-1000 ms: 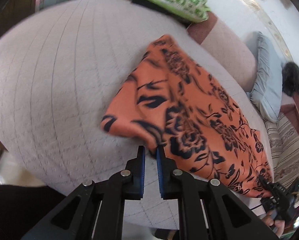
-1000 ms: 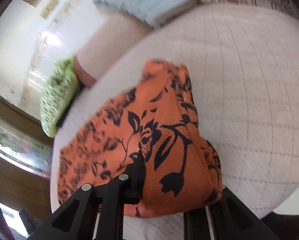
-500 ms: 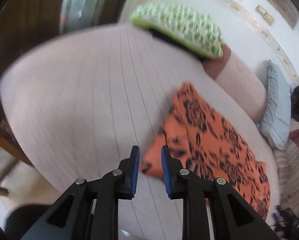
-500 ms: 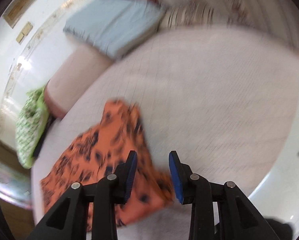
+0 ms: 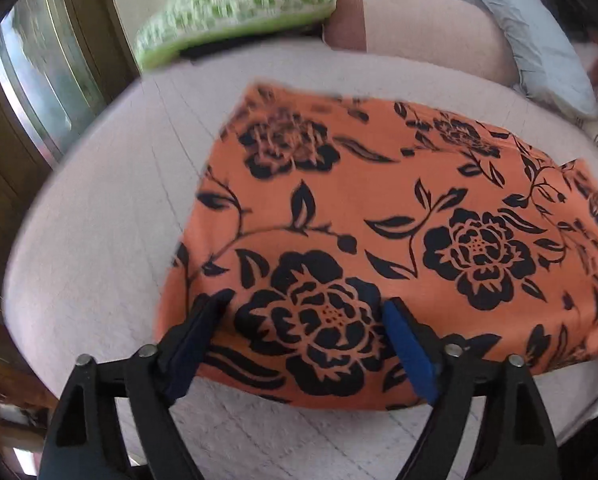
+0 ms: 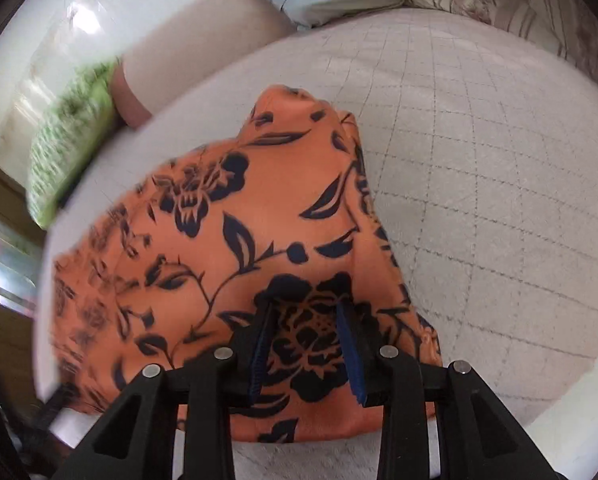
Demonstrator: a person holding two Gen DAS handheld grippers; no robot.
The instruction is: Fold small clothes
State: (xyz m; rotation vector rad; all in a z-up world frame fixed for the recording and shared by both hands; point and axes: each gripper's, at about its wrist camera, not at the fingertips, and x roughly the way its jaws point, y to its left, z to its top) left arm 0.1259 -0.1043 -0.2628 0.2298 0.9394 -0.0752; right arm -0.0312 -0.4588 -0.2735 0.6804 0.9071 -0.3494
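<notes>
We hover both tools over the orange floral garment, which lies folded flat on the quilted bed cover, in front of the green pillow. A second ago each tool pinched a corner; now the left gripper and right gripper stand spread apart, holding nothing. We judge one fold laid down, with smoothing or another fold to come. The garment's near edge, by the pillow's far side, hides under our tools; motion blurs the pillow.

Both the left gripper and the right gripper have black angular arms, silver screws and blue-padded jaws.
</notes>
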